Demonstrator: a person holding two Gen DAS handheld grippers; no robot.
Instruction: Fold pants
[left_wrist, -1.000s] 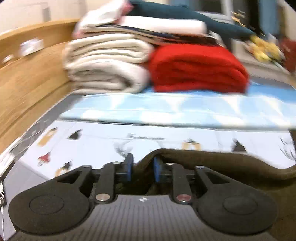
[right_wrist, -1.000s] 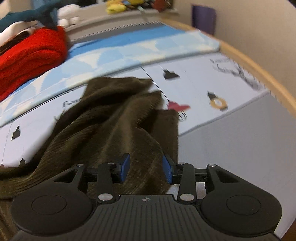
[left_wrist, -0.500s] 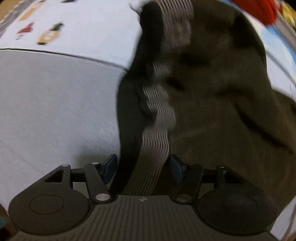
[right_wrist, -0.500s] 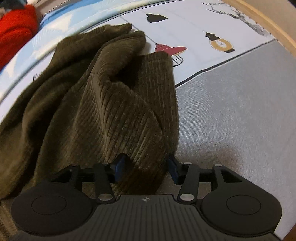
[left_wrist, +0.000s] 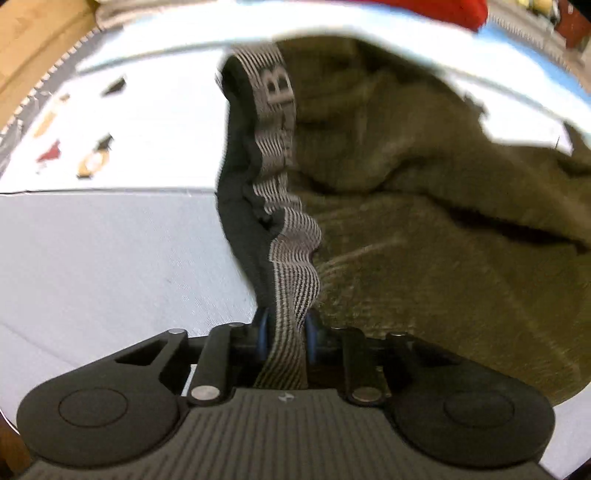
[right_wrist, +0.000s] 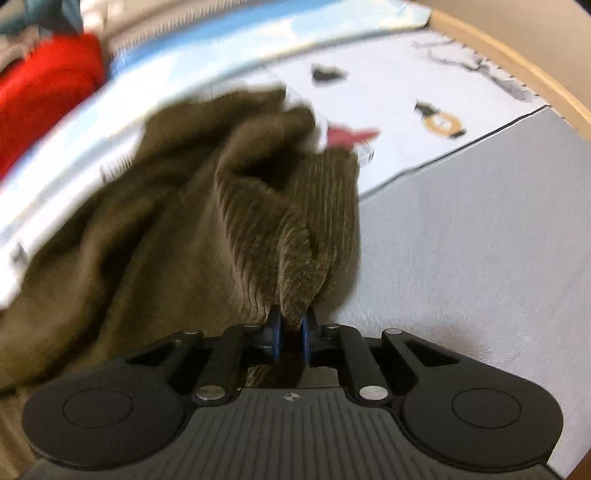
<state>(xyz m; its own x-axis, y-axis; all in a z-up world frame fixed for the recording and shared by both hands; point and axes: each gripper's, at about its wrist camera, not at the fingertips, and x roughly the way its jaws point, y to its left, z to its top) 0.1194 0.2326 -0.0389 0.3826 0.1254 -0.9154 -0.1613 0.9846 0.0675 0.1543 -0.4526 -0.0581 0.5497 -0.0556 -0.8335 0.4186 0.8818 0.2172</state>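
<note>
The pants (left_wrist: 424, 221) are dark olive corduroy with a grey striped elastic waistband (left_wrist: 284, 177). They lie bunched on the bed. In the left wrist view my left gripper (left_wrist: 285, 332) is shut on the waistband, which runs up and away from the jaws. In the right wrist view my right gripper (right_wrist: 290, 328) is shut on a pinched fold of the corduroy pants (right_wrist: 221, 221) at their right edge, lifting it off the grey sheet (right_wrist: 461, 240).
The bed has a grey sheet (left_wrist: 92, 258) and a white printed cover (left_wrist: 147, 129). A red folded blanket (right_wrist: 44, 92) sits at the back. A wooden bed rim (right_wrist: 517, 74) curves on the right, and wood (left_wrist: 33, 33) shows far left.
Both grippers were open around the fabric half a second ago and have now shut, the left on the waistband and the right on a corduroy fold. The cloth has pulled up slightly.
</note>
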